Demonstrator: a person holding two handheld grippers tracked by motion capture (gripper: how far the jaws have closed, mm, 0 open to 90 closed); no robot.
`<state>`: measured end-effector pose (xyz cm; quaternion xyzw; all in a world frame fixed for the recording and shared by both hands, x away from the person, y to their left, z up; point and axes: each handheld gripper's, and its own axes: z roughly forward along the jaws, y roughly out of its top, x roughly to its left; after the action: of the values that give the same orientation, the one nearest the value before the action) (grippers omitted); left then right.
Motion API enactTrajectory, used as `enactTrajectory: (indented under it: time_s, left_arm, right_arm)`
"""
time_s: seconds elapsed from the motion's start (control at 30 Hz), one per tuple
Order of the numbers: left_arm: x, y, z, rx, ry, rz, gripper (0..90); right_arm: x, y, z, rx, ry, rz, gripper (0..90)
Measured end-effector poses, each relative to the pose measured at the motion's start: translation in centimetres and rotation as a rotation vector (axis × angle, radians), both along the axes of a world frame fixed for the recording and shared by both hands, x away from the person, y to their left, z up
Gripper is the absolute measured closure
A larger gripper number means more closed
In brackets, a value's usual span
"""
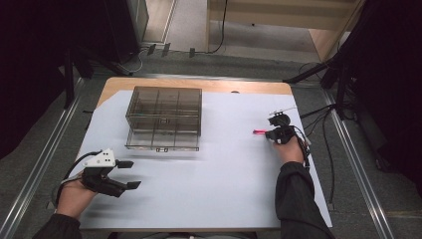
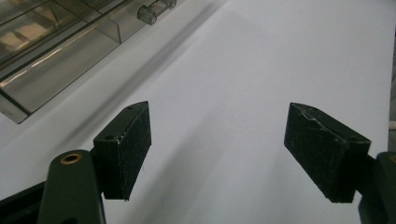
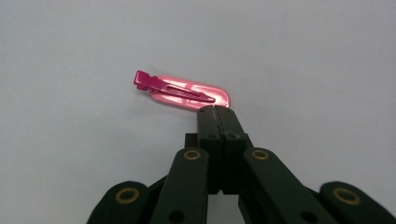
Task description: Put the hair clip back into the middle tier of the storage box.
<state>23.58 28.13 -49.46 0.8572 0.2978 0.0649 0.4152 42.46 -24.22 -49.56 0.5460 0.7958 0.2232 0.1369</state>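
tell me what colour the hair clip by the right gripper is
Bright pink, glossy hair clip; it shows best in the right gripper view.

A clear organiser box (image 1: 164, 118) stands on the sheet (image 1: 219, 184) far left; near, middle and right are open, save a pink clip (image 1: 260, 132).

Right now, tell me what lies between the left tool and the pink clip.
Nothing: in the high view, bare white sheet runs from the left tool to the pink clip.

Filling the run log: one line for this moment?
left gripper: open, idle | right gripper: shut on pink hair clip end | clear drawer box: untouched
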Motion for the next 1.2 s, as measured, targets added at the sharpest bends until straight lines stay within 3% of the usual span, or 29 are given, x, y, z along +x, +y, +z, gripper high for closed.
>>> enactTrajectory:
  time_s: [0.17, 0.43, 0.6, 1.03, 1.13, 1.2]
  left_arm:
    - [-0.4, 0.3, 0.0, -0.001, -0.001, 0.009, 23.9]
    - [-0.9, 0.8, -0.1, 0.0, 0.0, 0.031, 23.9]
    - [-1.1, 1.1, -0.1, 0.007, 0.0, 0.042, 23.9]
    - [-1.5, 1.4, -0.2, 0.007, 0.002, 0.058, 23.9]
    - [-1.5, 1.4, -0.2, 0.006, 0.003, 0.055, 23.9]
    - [-1.5, 1.4, -0.2, 0.01, 0.004, 0.056, 23.9]
  right_arm:
    - [0.6, 0.0, -0.1, 0.006, -0.005, -0.011, 90.0]
    - [1.4, 0.7, 0.0, -0.022, -0.013, 0.0, 90.0]
    - [2.0, 1.0, 0.0, 0.007, 0.011, -0.04, 90.0]
    - [2.9, 1.6, 0.5, 0.023, 0.03, -0.029, 90.0]
    - [2.9, 1.8, 1.1, 0.023, 0.046, -0.029, 79.8]
    - [2.9, 2.1, 1.4, -0.009, 0.043, -0.032, 76.3]
